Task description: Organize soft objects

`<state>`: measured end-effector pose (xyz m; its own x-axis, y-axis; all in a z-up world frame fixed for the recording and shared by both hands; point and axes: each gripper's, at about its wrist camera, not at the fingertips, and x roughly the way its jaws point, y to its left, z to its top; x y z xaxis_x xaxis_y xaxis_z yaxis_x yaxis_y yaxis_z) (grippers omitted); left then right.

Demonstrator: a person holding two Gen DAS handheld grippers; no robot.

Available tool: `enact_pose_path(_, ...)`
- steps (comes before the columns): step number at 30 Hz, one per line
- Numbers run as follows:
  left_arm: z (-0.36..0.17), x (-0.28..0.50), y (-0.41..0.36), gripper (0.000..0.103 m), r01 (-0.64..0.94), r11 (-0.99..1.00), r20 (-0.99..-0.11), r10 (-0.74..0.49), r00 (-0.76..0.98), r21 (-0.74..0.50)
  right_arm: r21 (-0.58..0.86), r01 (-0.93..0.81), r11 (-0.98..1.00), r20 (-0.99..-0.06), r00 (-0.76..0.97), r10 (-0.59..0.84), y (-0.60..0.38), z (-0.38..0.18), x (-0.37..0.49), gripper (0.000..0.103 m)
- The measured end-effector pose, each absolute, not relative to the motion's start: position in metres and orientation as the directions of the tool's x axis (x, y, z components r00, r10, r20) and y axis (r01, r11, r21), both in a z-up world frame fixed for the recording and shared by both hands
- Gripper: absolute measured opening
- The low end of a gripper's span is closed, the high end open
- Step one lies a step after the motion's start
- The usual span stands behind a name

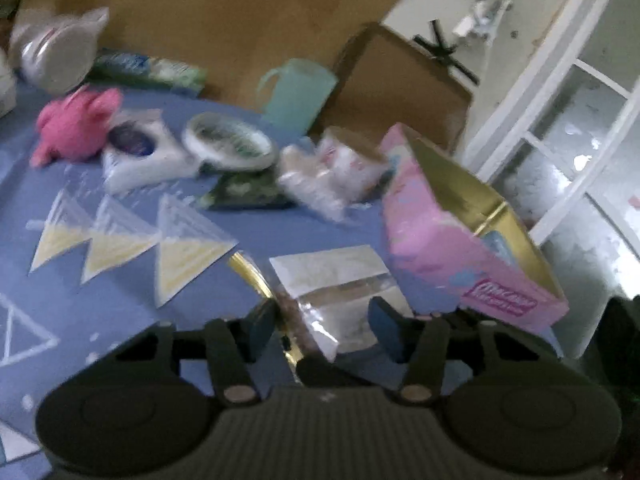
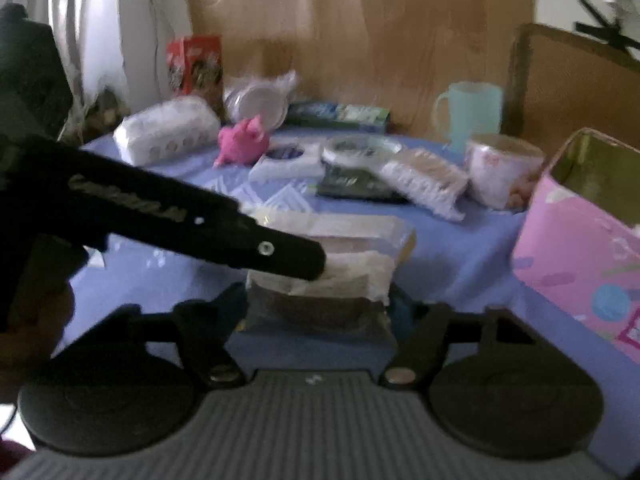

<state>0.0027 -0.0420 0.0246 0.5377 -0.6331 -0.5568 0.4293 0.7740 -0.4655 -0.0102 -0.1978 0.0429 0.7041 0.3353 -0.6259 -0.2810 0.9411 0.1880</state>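
A clear plastic packet with pale and brown contents lies on the blue tablecloth. My left gripper is open with the packet's near end between its fingers. In the right wrist view the same packet sits between the fingers of my right gripper, which closes on its lower end. The left gripper's black finger reaches in from the left and touches the packet's top. A pink plush toy lies far left; it also shows in the right wrist view.
An open pink box with a gold inside stands at the right. Wrapped tissue packs, a tape roll, a teal mug, a paper cup and flat cardboard crowd the table's far side.
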Motion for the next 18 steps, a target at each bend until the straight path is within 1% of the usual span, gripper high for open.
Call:
enact_pose_path(4, 0.06, -0.004, -0.075, 0.051, 0.543, 0.74, -0.486, -0.672, 0.56, -0.397, 0.146, -0.222, 0.964, -0.517, 0.814, 0.265, -0.222, 0.066, -0.022, 0.071)
enact_pose_path(7, 0.077, -0.002, -0.109, 0.051, 0.601, 0.709, -0.464, -0.701, 0.541, -0.369, 0.133, -0.143, 0.981, -0.47, 0.862, 0.189, -0.248, 0.076, -0.024, 0.071)
enact_pose_path(10, 0.082, 0.004, -0.151, 0.051, 0.653, 0.672, -0.462, -0.73, 0.504, -0.349, 0.154, -0.045, 0.987, -0.461, 0.88, 0.112, -0.279, 0.077, -0.02, 0.071)
enact_pose_path(13, 0.08, 0.013, -0.184, 0.051, 0.677, 0.653, -0.467, -0.742, 0.481, -0.34, 0.194, 0.036, 0.98, -0.47, 0.881, 0.061, -0.306, 0.076, -0.017, 0.071)
enact_pose_path(16, 0.075, 0.024, -0.208, 0.051, 0.685, 0.655, -0.475, -0.736, 0.482, -0.318, 0.199, 0.108, 0.974, -0.483, 0.876, 0.002, -0.323, 0.07, -0.012, 0.073)
enact_pose_path(17, 0.073, 0.026, -0.214, 0.053, 0.679, 0.667, -0.481, -0.724, 0.494, -0.306, 0.194, 0.141, 0.971, -0.491, 0.871, -0.029, -0.326, 0.066, -0.011, 0.076)
enact_pose_path(18, 0.071, 0.029, -0.219, 0.054, 0.67, 0.68, -0.489, -0.711, 0.505, -0.296, 0.191, 0.181, 0.965, -0.483, 0.873, -0.068, -0.328, 0.063, -0.012, 0.083)
